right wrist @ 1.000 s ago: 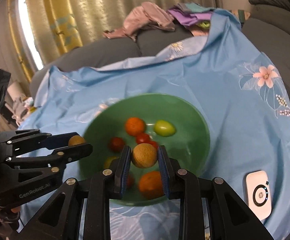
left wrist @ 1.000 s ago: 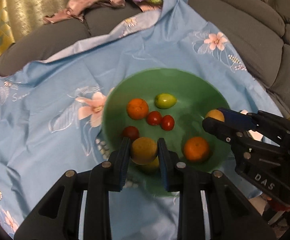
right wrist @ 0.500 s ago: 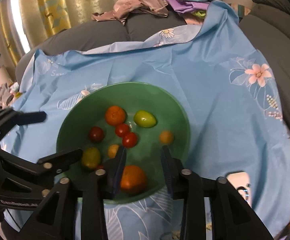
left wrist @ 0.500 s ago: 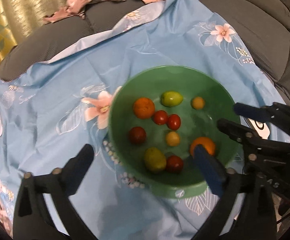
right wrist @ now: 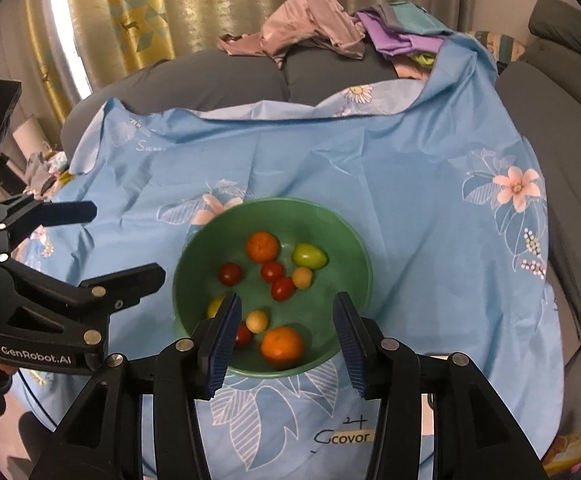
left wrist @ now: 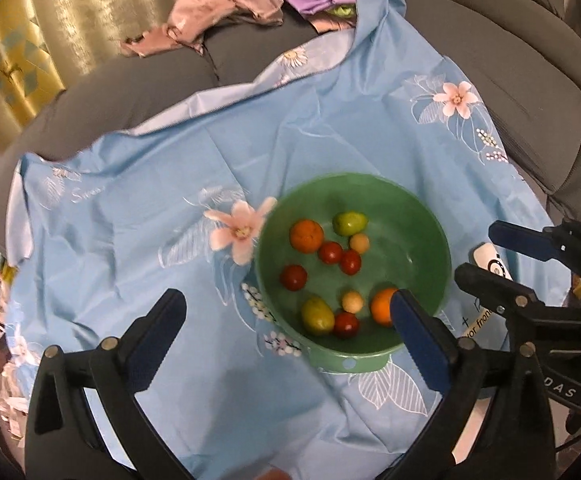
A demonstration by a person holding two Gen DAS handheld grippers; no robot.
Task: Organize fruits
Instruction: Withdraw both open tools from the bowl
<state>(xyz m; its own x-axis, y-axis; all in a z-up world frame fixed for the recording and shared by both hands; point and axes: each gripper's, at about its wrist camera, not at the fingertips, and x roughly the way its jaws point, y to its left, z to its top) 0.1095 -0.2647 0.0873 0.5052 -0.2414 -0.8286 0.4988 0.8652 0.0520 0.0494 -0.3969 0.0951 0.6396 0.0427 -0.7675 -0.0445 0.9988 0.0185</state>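
Note:
A green bowl [left wrist: 418, 240] [right wrist: 342, 240] sits on the blue floral cloth and holds several fruits. Among them are two oranges [left wrist: 306, 235] [right wrist: 282, 345], red tomatoes [left wrist: 330, 252], a green fruit [left wrist: 349, 222] and two small tan round fruits [left wrist: 352, 301] [right wrist: 302, 278]. My left gripper [left wrist: 286, 300] [right wrist: 120, 242] hangs above the bowl's left side, wide open and empty. My right gripper [right wrist: 286, 300] [left wrist: 486, 256] hovers over the bowl's near rim. Its jaws are opening and nothing is gripped between them.
The cloth [left wrist: 170, 200] covers a grey sofa [left wrist: 530, 80] with cushions on the right. A white device [left wrist: 490, 260] lies right of the bowl. Crumpled clothes [right wrist: 310, 28] are piled on the sofa back, with curtains [right wrist: 150, 8] behind.
Both grippers were shut on a tan round fruit over the bowl. Both have let go, the fruits now lie in the bowl, and both grippers have risen, the left opened wider.

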